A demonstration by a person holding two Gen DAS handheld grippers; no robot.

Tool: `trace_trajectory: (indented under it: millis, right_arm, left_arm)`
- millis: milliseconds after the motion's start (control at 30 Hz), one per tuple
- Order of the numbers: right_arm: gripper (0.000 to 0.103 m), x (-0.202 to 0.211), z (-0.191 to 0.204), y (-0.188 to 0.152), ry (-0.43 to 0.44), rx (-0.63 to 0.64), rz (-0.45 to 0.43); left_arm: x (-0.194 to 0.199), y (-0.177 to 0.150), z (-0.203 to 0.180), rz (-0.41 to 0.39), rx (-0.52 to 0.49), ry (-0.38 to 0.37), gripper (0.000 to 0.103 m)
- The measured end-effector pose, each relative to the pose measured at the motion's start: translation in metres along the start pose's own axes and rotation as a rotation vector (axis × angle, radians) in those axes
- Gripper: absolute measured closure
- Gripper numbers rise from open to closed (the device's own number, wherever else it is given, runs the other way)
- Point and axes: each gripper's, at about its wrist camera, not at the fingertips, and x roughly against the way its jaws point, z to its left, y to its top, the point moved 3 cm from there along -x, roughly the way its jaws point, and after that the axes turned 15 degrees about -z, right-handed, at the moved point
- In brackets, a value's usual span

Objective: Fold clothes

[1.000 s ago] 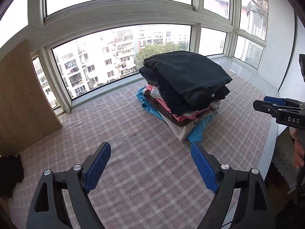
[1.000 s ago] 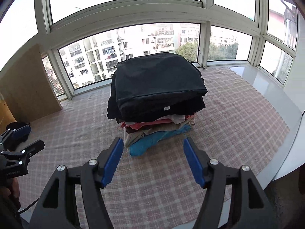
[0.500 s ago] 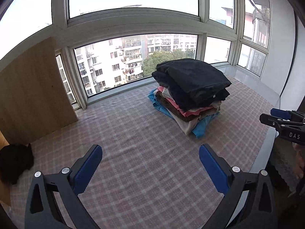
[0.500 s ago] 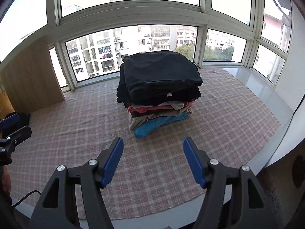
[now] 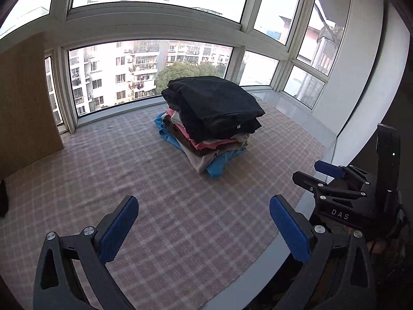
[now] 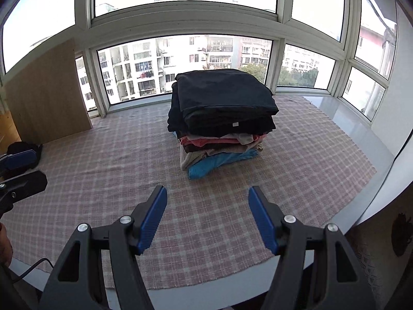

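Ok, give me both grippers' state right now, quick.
Left gripper: open, jaws have just been opening, nothing between them.
Right gripper: open, holding nothing.

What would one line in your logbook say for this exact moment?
left gripper: open, empty | right gripper: open, empty | pile of folded clothes: on checked cloth, untouched

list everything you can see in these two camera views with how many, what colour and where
Stack of folded clothes: one, black on top, pink, brown, beige and blue beneath, middle of the cloth.
Checked cloth: one, pink and white, spread over the window ledge.
Wooden panel: one, light brown, far left by the glass.
Dark bundle: one, black, left edge below the panel.
Bay window: one, white frames, apartment blocks outside.
Left hand-held gripper: one, black with blue pads, open, empty.
Right hand-held gripper: one, black with blue pads, open, empty.
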Motion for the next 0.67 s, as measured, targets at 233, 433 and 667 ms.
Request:
trace_trajectory:
  millis: [233, 433, 667]
  right_arm:
    - [0.038, 0.000, -0.004, -0.003, -0.009, -0.007, 0.000]
    - [0.038, -0.002, -0.005, -0.007, 0.002, -0.010, 0.018]
    - [0.038, -0.002, -0.011, -0.007, -0.011, -0.019, 0.017]
  left_arm:
    - [0.007, 0.008, 0.006, -0.012, 0.030, 0.020, 0.001]
    - [0.010, 0.012, 0.003, -0.029, 0.067, -0.021, 0.001]
    - [0.011, 0.014, 0.001, -0.036, 0.074, -0.023, 0.001]
